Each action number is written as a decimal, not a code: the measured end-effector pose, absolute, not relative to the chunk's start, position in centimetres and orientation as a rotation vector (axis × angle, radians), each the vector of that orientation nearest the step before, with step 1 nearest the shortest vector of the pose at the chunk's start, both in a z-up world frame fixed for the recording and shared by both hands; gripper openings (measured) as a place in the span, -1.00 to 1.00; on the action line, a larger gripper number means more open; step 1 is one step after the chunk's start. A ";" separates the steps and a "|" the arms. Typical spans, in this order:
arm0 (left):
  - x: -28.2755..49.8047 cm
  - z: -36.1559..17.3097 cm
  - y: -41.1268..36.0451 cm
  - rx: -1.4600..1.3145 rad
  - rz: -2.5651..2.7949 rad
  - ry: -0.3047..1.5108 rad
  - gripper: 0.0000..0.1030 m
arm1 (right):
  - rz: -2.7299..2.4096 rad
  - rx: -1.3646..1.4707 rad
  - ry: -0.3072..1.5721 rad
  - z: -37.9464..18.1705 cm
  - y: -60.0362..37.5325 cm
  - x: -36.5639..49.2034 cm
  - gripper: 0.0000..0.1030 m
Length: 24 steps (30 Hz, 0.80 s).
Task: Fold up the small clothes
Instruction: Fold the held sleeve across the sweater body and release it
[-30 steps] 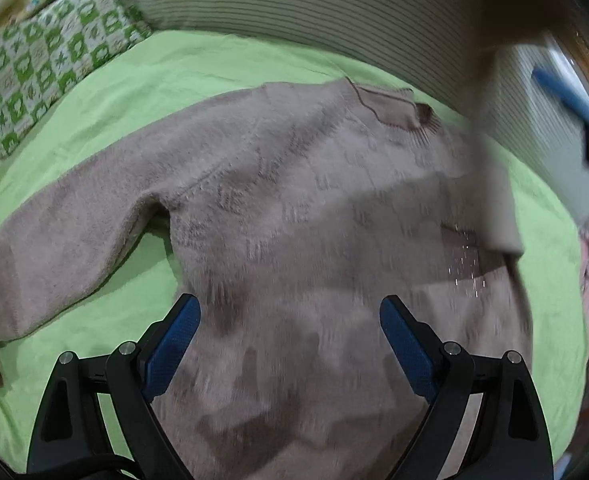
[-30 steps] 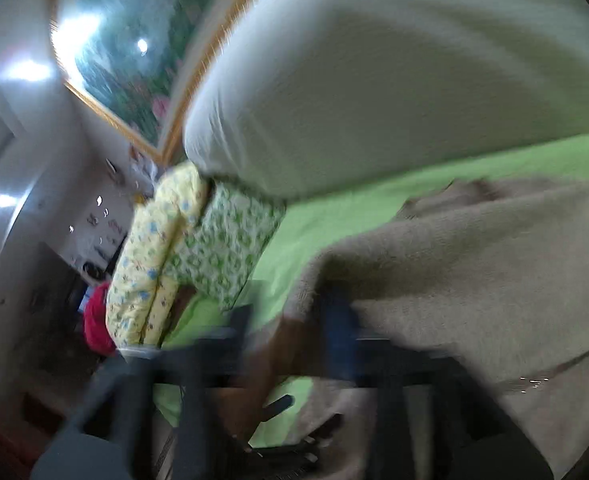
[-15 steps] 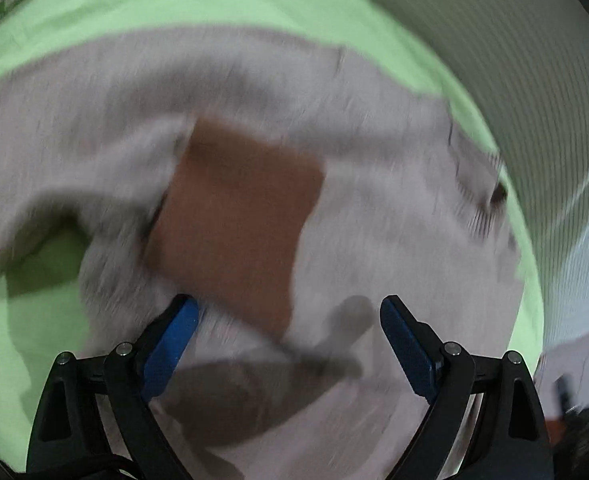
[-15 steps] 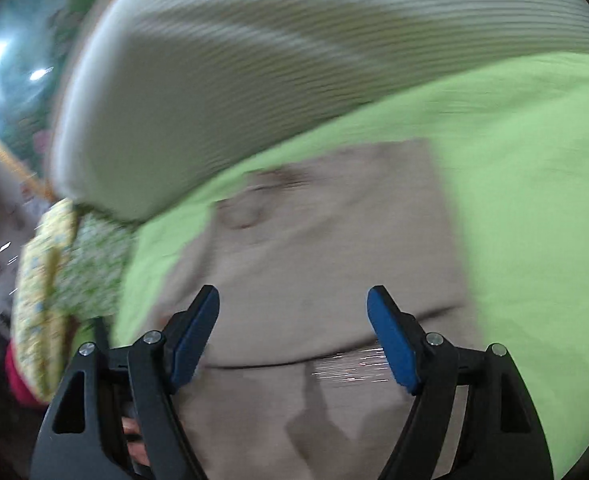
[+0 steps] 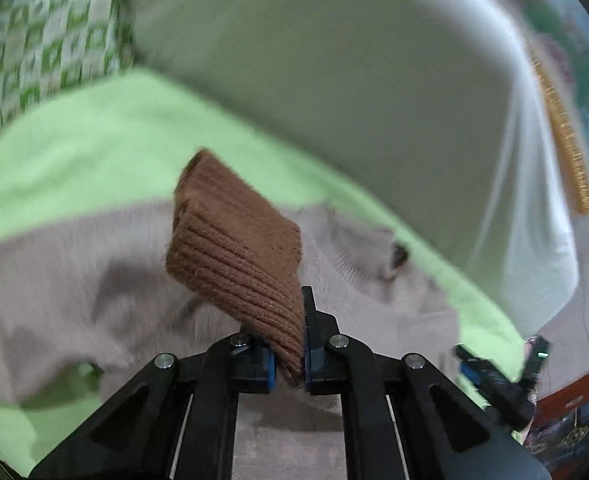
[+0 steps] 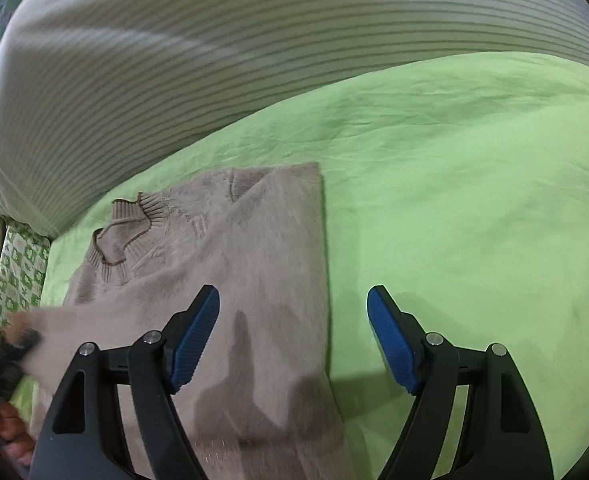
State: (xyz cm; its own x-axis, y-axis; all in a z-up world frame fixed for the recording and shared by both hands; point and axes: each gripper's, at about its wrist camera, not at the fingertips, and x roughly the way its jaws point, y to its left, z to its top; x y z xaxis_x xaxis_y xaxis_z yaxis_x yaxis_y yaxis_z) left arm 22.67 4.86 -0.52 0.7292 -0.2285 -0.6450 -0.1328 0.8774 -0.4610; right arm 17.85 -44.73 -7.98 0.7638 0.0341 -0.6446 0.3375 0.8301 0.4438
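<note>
While the left wrist camera is looking down its own fingers, the left gripper (image 5: 292,354) is showing its jaws just closed and clamped on a brown ribbed cuff (image 5: 234,256) — the end of a sleeve, which is sticking up and forward from the blue pads. Below it, a beige sweater (image 5: 74,280) is lying on a green sheet (image 5: 74,140), its body blurred in this view, its collar (image 5: 394,258) toward the right. Behind the bed a pale striped headboard (image 5: 354,100) is rising, with a green-and-white patterned pillow (image 5: 34,48) at the upper left and a gold picture frame (image 5: 566,140) at the far right.

Only the right wrist camera is showing the sweater's far side sharply: its right edge is lying straight, as if folded in, and the ribbed collar (image 6: 126,240) is sitting near the headboard (image 6: 214,60). The right gripper (image 6: 294,340) is hovering with its jaws wide apart and nothing between the pads — one finger over the sweater (image 6: 254,260), the other over bare sheet (image 6: 474,200). At this view's left edge, blurred, the sleeve is stretching toward a dark shape, with part of a hand (image 6: 8,428) below it.
</note>
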 end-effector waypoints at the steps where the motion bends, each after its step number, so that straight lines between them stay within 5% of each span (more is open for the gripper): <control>1: 22.6 -0.4 4.9 -0.498 -0.053 0.754 -0.85 | -0.165 0.579 0.689 -8.1 -44.4 18.3 0.51; 6: 23.5 -3.9 5.3 -0.460 -0.009 0.851 -0.85 | -0.146 0.549 0.726 -9.0 -43.1 19.9 0.39; 8: 23.7 -4.5 4.9 -0.455 -0.012 0.864 -0.85 | -0.142 0.485 0.762 -8.8 -42.8 20.3 -0.82; 17: 26.6 -8.2 1.2 -0.338 -0.049 0.918 -0.84 | -0.267 0.434 0.733 -8.0 -46.1 18.8 -0.84; 24: 25.8 -9.9 3.2 -0.300 -0.038 0.960 -0.52 | -0.266 0.416 0.743 -8.5 -45.4 18.4 -0.75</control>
State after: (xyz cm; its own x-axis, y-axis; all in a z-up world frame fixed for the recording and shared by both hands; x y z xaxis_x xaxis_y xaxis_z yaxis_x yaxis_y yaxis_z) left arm 25.84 3.17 -9.90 0.5758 -0.1638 -0.8010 -0.1005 0.9581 -0.2682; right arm 18.37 -45.36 -8.51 0.7088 -0.0874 -0.7000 0.3762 0.8862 0.2703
